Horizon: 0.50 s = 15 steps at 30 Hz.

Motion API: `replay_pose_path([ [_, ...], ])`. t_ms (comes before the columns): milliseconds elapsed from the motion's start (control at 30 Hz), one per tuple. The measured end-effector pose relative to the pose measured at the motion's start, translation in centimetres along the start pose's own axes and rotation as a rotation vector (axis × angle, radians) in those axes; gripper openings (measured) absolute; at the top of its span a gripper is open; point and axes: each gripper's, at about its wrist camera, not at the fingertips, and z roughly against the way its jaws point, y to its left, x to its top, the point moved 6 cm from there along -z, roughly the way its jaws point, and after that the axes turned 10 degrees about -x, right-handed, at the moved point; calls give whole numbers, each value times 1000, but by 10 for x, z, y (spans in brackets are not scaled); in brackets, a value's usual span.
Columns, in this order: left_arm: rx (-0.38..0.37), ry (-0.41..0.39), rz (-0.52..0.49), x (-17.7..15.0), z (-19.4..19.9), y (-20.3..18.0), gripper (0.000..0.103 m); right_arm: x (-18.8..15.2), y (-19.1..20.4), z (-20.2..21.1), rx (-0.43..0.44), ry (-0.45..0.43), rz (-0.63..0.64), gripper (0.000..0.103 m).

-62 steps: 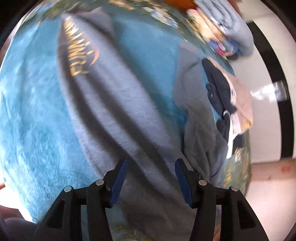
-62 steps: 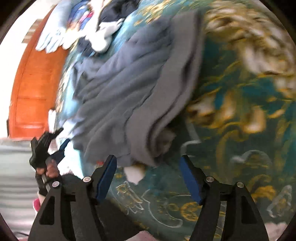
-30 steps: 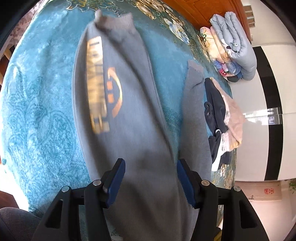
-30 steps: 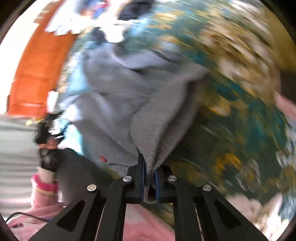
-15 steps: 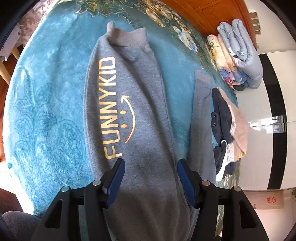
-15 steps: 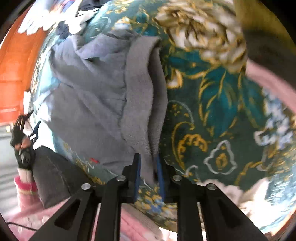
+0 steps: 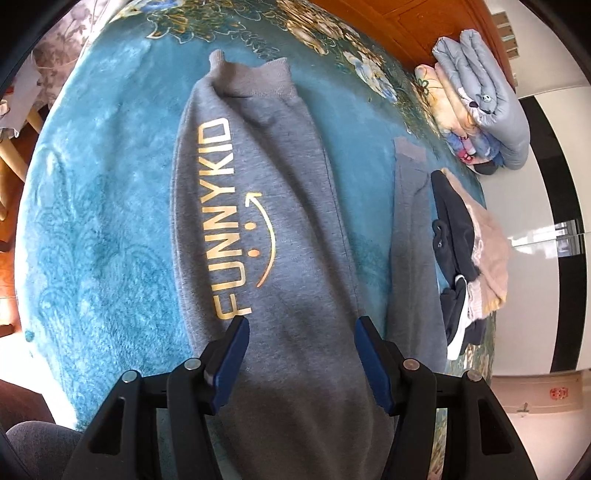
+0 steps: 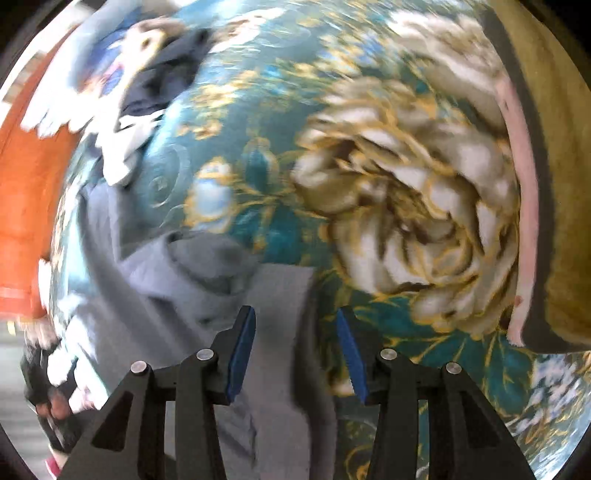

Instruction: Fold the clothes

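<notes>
Left wrist view: we are observing the left gripper (image 7: 301, 328) hanging wide open over the grey sweatpants (image 7: 280, 229); the right gripper (image 8: 295, 321) is gaping too, gripping nothing.

- A home bedroom — the work surface is a bed (image 7: 92, 192) spread with a plush teal blanket (image 8: 280, 206) patterned with large gold and cream flowers.
- A stack of folded quilts (image 7: 480, 99) sits at the far side of the bed, against orange-brown wooden panelling (image 7: 424, 22).
- Loose household laundry — a heap of dark and pink garments (image 7: 469, 254) — lies on the blanket near a grey sweatshirt (image 7: 266, 206) printed "FUNNYKID".
</notes>
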Motion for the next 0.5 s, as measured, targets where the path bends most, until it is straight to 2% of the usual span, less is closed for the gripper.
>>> replay_pose_path([
  [100, 24, 15, -22, -2, -6, -3, 63, 4, 0, -7, 156, 11, -73, 47],
  [233, 48, 29, -51, -2, -11, -6, 63, 8, 20, 8, 350, -38, -74, 47],
  [300, 59, 39, -54, -2, -13, -6, 63, 10, 21, 3, 378, -44, -90, 47],
  [333, 60, 39, -51, -2, -13, -5, 63, 11, 19, -3, 364, -35, -100, 47],
  [400, 63, 40, -46, -2, -13, -3, 63, 8, 13, -23, 337, 16, -130, 41],
  [500, 66, 40, -39, -1, -13, -1, 63, 7, 13, -29, 375, 8, -166, 32],
])
